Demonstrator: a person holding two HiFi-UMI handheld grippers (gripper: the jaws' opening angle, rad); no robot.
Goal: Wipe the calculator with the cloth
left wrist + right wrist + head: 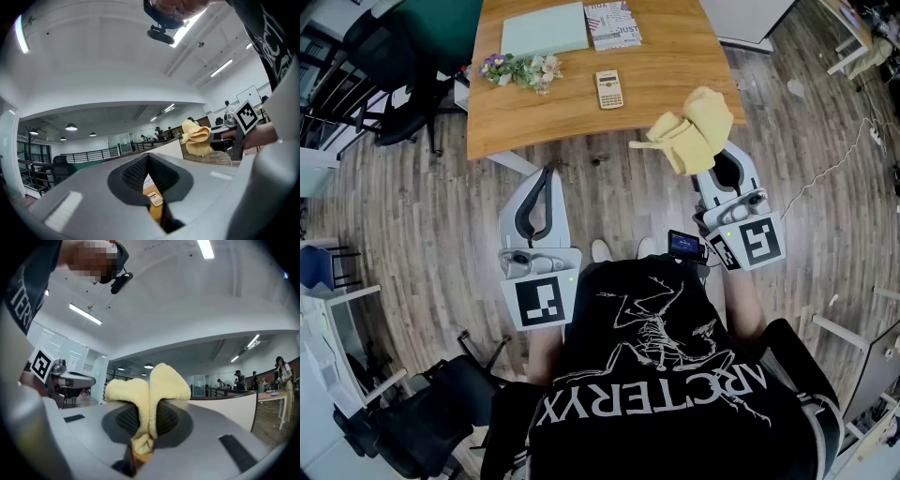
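A beige calculator (609, 89) lies face up on the wooden table (675, 66), far ahead of both grippers. Through the slit below the left jaws' tips a bit of the calculator (154, 200) shows. My right gripper (710, 161) is shut on a yellow cloth (692, 133), held in the air off the table's near right corner. The cloth (149, 390) bulges out in two lobes above the jaws of the right gripper (151, 414). My left gripper (548, 172) hangs over the floor short of the table; its jaws (148, 159) meet at the tips, holding nothing.
On the table lie a flower bunch (523, 68), a pale green pad (544, 30) and a magazine (612, 23). Black office chairs stand at the left (389, 56) and lower left (422, 412). Wooden floor lies between me and the table.
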